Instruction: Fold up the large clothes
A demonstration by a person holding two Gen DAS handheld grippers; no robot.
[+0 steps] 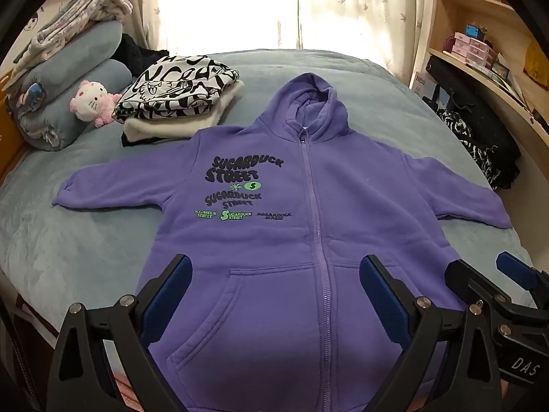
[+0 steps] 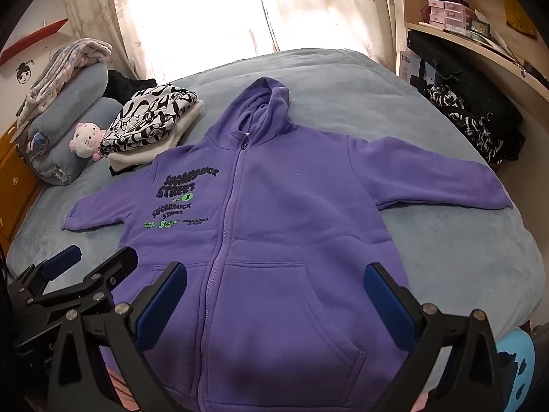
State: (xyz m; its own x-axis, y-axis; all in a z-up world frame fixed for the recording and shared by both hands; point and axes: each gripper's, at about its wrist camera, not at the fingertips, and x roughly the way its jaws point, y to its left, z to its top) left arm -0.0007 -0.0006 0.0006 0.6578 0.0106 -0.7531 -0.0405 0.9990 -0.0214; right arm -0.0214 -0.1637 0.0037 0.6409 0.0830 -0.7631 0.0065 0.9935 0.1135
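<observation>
Hoodie (image 1: 274, 206) lies on bed (image 1: 394, 103), folded clothes (image 1: 178, 96) behind-left.

Both looking steeply down from near the foot of the bed (image 1: 68, 240), close over the hoodie (image 1: 291, 206), facing the curtains (image 1: 223, 3); sharing hoodie, bed, shelves (image 2: 480, 44).

I lose the purple hoodie's (image 1: 267, 240) hem below both frames; shelf items (image 1: 473, 46) are too small to identify
</observation>
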